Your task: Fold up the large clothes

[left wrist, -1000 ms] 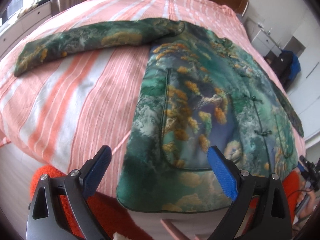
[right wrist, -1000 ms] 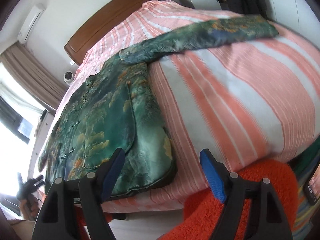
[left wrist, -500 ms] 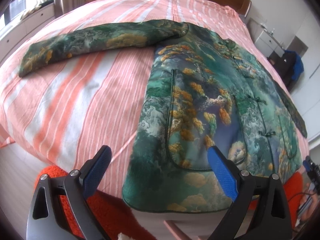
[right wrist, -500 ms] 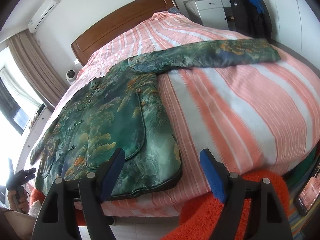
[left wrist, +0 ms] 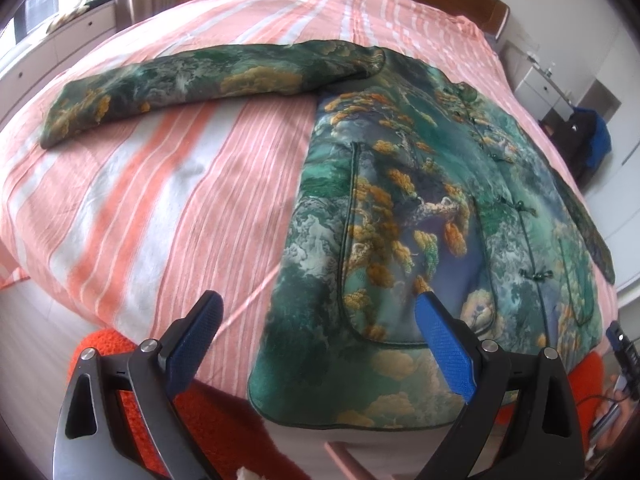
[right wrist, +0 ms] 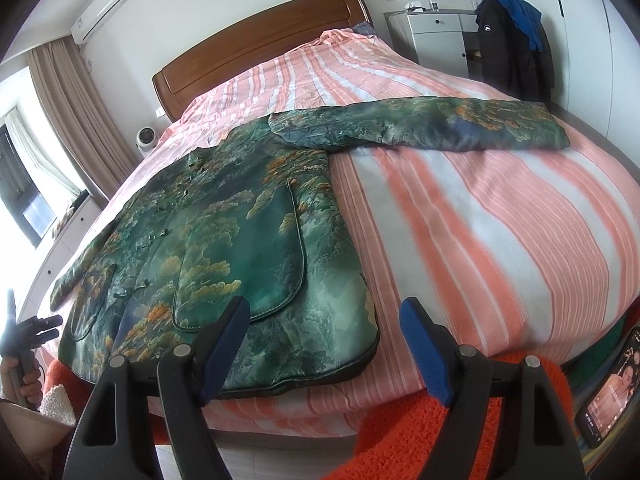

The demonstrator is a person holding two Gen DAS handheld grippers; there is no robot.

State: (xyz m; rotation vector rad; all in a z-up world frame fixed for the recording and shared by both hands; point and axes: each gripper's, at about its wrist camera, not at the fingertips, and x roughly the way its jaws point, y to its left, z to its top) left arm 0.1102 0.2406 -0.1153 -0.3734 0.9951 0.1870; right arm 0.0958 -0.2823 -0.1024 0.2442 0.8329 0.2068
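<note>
The jacket lies face up across the striped bed, one sleeve stretched toward the upper left, flat for folding. At the bottom of each frame the left gripper and right gripper hang by the hem with jaws spread, holding nothing, probably poised to take its corners.

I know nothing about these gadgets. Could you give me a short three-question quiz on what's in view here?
1. True or false: the left gripper is clamped on the green jacket.
2. The jacket lies on a bedspread striped in: A) blue, B) salmon and white, C) black.
3. Fill in: the right gripper is ____.

Key: 1 false, it is open and empty; 2 B; 3 open.
</note>
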